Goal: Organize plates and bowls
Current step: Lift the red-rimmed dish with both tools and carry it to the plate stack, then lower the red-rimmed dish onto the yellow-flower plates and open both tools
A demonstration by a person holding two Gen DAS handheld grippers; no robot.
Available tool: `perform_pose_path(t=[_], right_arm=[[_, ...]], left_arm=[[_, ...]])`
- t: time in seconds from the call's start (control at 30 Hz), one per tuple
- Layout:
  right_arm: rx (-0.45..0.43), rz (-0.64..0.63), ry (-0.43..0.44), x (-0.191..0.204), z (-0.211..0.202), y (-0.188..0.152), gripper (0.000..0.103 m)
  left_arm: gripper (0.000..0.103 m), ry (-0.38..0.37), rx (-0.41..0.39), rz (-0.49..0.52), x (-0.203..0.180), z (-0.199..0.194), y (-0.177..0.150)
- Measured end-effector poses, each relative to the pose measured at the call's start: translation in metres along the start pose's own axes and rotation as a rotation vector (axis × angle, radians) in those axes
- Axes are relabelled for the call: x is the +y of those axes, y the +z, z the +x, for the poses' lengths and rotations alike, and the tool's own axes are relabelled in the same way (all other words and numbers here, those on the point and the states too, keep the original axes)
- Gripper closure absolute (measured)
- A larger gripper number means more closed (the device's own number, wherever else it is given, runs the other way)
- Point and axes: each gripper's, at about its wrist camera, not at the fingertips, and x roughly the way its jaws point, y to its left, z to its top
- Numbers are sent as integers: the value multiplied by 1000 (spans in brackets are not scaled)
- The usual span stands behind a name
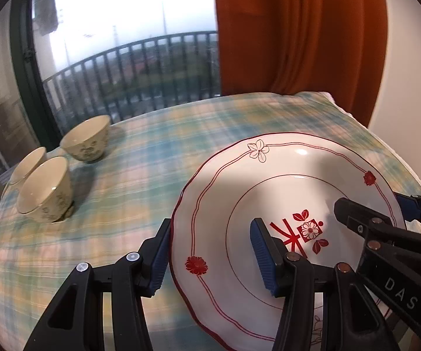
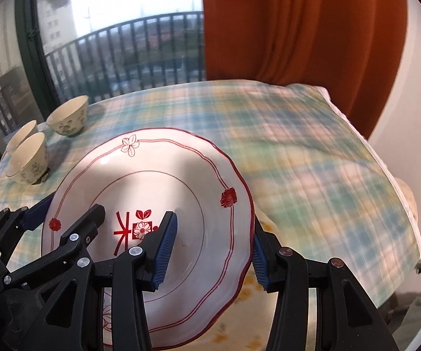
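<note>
White, red-trimmed plate [image 1: 283,204] pinched at opposite rims by my left gripper [image 1: 210,260] and right gripper [image 2: 210,251], above the plaid cloth [image 1: 152,146], right of three bowls [image 1: 86,140].

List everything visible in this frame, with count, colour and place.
plate: one, white with red pattern, held over the near part of the tablecloth
bowls: three, cream with dark floral print, far left of the table
tablecloth: one, blue-green and yellow plaid, covering the table
curtain: one, rust orange, behind the table at right
balcony railing: one, dark, outside the window
left tool: one, black with blue pads, on the plate's left rim
right tool: one, same colours, on its right rim
</note>
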Motion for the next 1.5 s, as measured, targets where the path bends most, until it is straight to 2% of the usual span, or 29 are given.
perform_pose_path(t=[0.27, 0.63, 0.8, 1.0, 1.2, 1.3, 1.4, 1.5], right_arm=[[17, 53, -24, -35, 0, -22, 51], [44, 86, -24, -53, 14, -38, 51], [34, 74, -5, -53, 15, -40, 51], [13, 52, 11, -52, 14, -40, 51], [-7, 91, 22, -63, 10, -39, 51], [-26, 123, 23, -69, 6, -37, 59], [-37, 100, -10, -69, 3, -34, 83], [-46, 36, -48, -60, 2, -35, 82]], left_arm=[[50, -19, 26, 50, -34, 6, -13], [50, 6, 63, 96, -55, 18, -31], [50, 69, 21, 165, -64, 18, -37], [50, 62, 12, 179, -62, 18, -39], [48, 46, 11, 174, -60, 18, -38], [47, 38, 9, 172, -60, 18, -38], [45, 43, 5, 193, -63, 17, -40], [44, 38, 3, 200, -63, 15, -41]])
